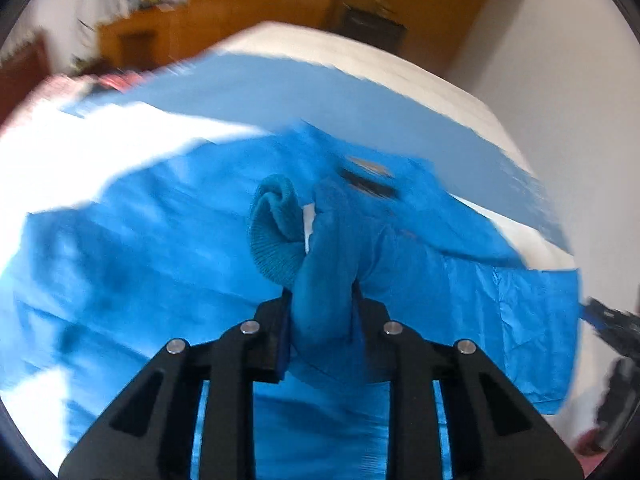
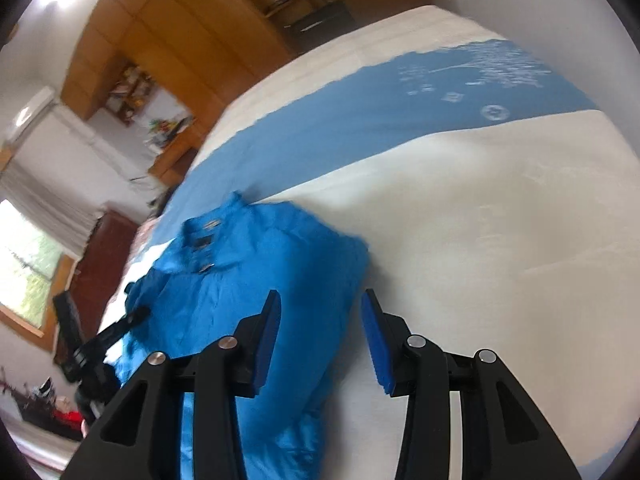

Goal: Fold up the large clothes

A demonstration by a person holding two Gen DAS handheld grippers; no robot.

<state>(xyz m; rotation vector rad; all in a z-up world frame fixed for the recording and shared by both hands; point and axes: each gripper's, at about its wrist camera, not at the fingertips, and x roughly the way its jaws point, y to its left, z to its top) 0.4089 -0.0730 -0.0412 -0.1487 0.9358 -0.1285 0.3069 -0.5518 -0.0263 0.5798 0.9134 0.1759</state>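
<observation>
White bed (image 2: pixel 500 220) with a blue band (image 2: pixel 340 128) across its cover fills the near room. Far behind: wooden wardrobe (image 2: pixel 168 12), shelves (image 2: pixel 132 96) with clutter, a dark box (image 2: pixel 320 24), white walls (image 1: pixel 560 64). Left in the right view: bright window (image 2: pixel 28 264), curtain (image 2: pixel 44 200), air conditioner (image 2: pixel 30 114), dark red door (image 2: pixel 108 264).
</observation>
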